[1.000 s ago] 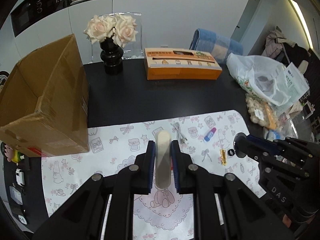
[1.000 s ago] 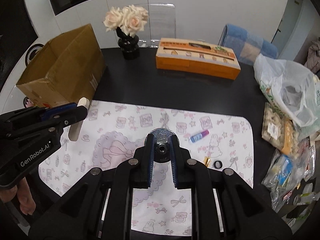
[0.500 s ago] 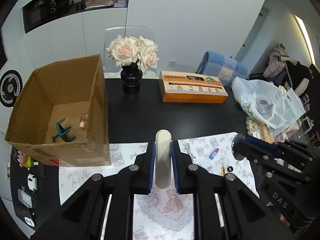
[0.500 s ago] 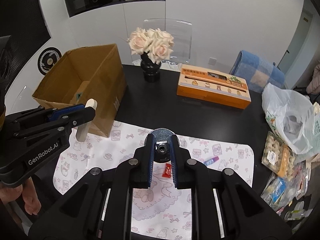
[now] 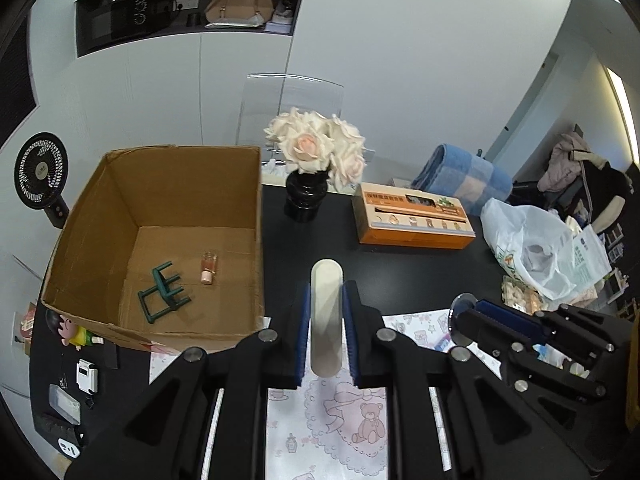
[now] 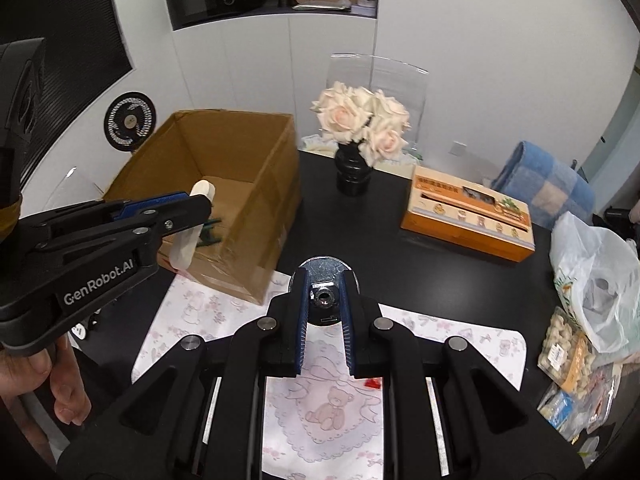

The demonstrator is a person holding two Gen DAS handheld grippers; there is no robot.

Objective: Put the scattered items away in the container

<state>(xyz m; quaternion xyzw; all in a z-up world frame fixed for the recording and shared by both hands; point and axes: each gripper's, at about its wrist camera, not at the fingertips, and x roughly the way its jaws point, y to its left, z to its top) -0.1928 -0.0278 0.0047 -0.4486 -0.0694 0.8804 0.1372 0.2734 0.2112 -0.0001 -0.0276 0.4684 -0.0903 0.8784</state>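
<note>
On black table (image 5: 400, 272): patterned mat (image 6: 340, 400), cardboard box (image 5: 160, 240). Both grippers higher than before; left gripper (image 5: 326, 320) jaws clamp cream stick (image 5: 326, 300), right gripper (image 6: 325, 312) jaws clamp metal disc (image 6: 325, 276).

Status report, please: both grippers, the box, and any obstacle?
Left gripper shut on cream stick, right gripper shut on round metal piece. Cardboard box open, green toy chair and small bottle inside. Nothing blocks the box.
</note>
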